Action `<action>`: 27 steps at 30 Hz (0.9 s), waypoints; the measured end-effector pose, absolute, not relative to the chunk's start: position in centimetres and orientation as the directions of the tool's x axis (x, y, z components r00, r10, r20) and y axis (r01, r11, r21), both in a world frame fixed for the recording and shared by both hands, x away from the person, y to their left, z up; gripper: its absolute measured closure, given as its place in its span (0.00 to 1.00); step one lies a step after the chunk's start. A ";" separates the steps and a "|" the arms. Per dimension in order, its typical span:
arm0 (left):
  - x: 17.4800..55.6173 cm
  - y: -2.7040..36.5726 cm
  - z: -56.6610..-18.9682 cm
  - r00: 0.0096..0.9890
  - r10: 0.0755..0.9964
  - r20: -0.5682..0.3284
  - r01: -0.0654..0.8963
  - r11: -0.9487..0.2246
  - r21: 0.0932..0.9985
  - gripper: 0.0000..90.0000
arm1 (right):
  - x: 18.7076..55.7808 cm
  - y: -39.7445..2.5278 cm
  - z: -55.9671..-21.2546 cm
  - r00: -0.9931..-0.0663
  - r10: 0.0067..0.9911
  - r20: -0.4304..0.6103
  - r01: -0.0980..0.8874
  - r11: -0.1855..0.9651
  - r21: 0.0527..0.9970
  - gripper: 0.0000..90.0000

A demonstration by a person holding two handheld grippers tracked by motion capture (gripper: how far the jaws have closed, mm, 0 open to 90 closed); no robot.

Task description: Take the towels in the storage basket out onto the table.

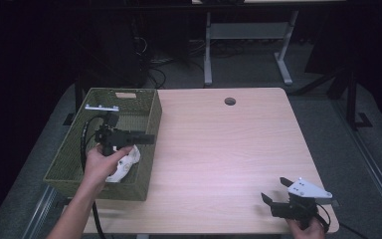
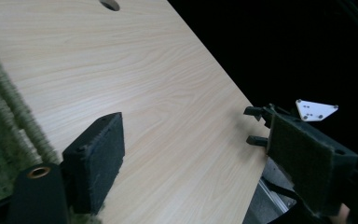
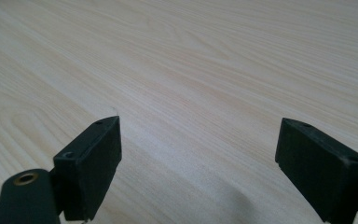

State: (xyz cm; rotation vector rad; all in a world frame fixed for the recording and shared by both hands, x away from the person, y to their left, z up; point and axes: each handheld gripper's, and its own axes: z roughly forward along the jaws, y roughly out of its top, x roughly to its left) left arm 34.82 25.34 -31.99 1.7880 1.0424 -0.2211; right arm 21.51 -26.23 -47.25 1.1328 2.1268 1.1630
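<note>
No writing, label, brand, number or sign could be read anywhere in the pictures. The woven basket [image 1: 79,164] under the left gripper [image 1: 146,139] bore no tag with legible print, and the grey plate [image 1: 306,188] on top of the right gripper [image 1: 274,190] showed only small holes, no characters. The wooden table [image 3: 205,56] ahead of that gripper's jaws was plain grain.

Left gripper [image 1: 146,139] jaws apart, held level — right gripper [image 1: 274,191] jaws apart, low
</note>
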 end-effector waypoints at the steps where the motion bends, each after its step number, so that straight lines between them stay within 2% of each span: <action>1: 34.9 25.6 -32.1 0.601 0.562 -0.568 0.738 -0.118 0.665 0.22 | 21.5 -26.2 -47.2 -0.556 0.831 -0.010 0.440 0.304 0.845 0.16; 9: 35.4 27.4 -32.6 0.555 0.670 -0.493 0.744 -0.136 0.654 0.22 | 21.5 -26.2 -47.2 -0.556 0.831 -0.011 0.441 0.307 0.843 0.16; 14: 35.8 28.4 -33.2 0.507 0.775 -0.376 0.747 -0.178 0.640 0.22 | 21.5 -26.1 -47.3 -0.555 0.831 -0.010 0.442 0.306 0.844 0.16; 19: 36.6 29.6 -33.8 0.435 0.849 -0.300 0.763 -0.171 0.623 0.24 | 21.5 -26.2 -47.2 -0.558 0.830 -0.011 0.441 0.308 0.843 0.16; 23: 37.5 30.5 -34.8 0.400 0.874 -0.275 0.801 -0.187 0.569 0.25 | 21.5 -26.2 -47.2 -0.560 0.828 -0.007 0.439 0.304 0.846 0.16; 27: 38.1 30.7 -35.7 0.375 0.904 -0.204 0.829 -0.228 0.511 0.26 | 21.6 -26.2 -47.3 -0.563 0.826 -0.006 0.443 0.308 0.842 0.16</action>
